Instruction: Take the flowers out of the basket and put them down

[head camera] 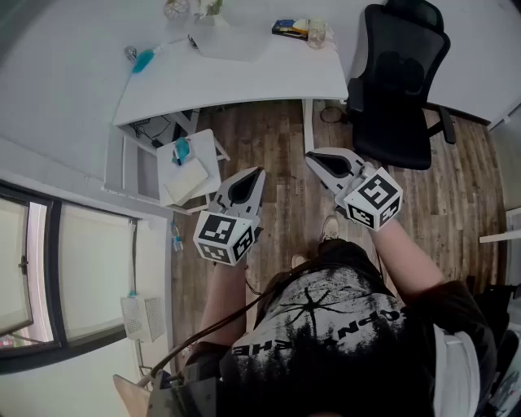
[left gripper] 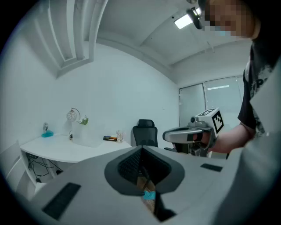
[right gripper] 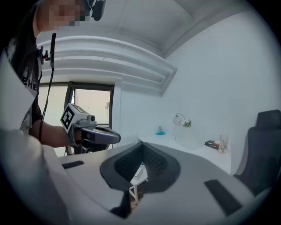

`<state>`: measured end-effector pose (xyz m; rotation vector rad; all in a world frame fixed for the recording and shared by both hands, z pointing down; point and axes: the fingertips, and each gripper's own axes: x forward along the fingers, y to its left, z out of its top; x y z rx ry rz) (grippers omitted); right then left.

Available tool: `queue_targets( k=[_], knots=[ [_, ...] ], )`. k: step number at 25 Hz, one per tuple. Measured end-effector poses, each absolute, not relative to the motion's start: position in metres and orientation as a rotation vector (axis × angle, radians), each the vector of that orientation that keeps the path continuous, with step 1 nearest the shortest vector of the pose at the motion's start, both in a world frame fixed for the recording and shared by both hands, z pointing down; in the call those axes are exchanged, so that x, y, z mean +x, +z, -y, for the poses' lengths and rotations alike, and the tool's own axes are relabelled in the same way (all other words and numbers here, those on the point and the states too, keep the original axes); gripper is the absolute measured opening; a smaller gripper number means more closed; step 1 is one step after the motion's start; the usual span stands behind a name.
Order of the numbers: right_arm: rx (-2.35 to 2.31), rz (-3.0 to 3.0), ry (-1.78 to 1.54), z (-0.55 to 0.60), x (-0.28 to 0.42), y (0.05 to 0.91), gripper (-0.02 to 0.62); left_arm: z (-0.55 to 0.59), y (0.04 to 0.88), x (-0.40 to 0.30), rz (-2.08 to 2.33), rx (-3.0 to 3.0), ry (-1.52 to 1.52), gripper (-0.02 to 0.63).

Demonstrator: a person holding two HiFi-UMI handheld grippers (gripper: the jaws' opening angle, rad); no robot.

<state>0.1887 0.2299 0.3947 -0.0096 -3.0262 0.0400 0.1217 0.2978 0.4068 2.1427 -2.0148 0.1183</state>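
One small tuft of green is all we can make out of the flowers (head camera: 213,8), standing at the rim of a pale, see-through basket (head camera: 232,41) near the far edge of the white desk (head camera: 269,77). They are too small for us to tell how the stems lie; we judge that they rise more or less upright out of the basket.

From where we stand, the flowers lie ahead of both grippers and a little to our left, well apart from either one, with the whole depth of the desk and a strip of wooden floor (head camera: 277,134) in between. The left gripper (head camera: 259,173) is the nearer of the two, so we judge that it has the shorter reach and the straighter line in. The right gripper (head camera: 313,156) would have to cross over towards the left. Both point roughly level towards the desk.

Neither gripper holds anything. The left one's jaws are closed together, and the right one's jaws are closed as well. We would need to step up to the desk and open the jaws before reaching. A black chair (head camera: 399,89) stands off to the right, clear of that path.
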Motion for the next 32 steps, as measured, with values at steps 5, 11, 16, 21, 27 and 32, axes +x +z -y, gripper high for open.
queue_targets(
  k=[5,11,16,21,27,32],
  knots=[
    [-0.012,3.021,0.044,-0.231,0.189,0.396,0.017,-0.297,0.406,0.123,2.013,2.147,0.115,0.011],
    [0.003,3.021,0.071,-0.229,0.191,0.400,0.017,-0.295,0.410,0.123,2.003,2.144,0.110,0.011],
    [0.007,3.015,0.128,-0.227,0.193,0.404,0.018,-0.296,0.412,0.128,1.990,2.148,0.094,0.011],
    [0.034,3.017,0.095,-0.225,0.195,0.407,0.020,-0.296,0.414,0.131,1.978,2.157,0.083,0.011],
    [0.043,3.022,0.065,-0.227,0.185,0.406,0.020,-0.306,0.421,0.116,1.984,2.129,0.057,0.011],
    [0.022,3.036,0.005,-0.220,0.171,0.406,0.018,-0.295,0.427,0.104,1.988,2.111,0.049,0.011]
  ],
)
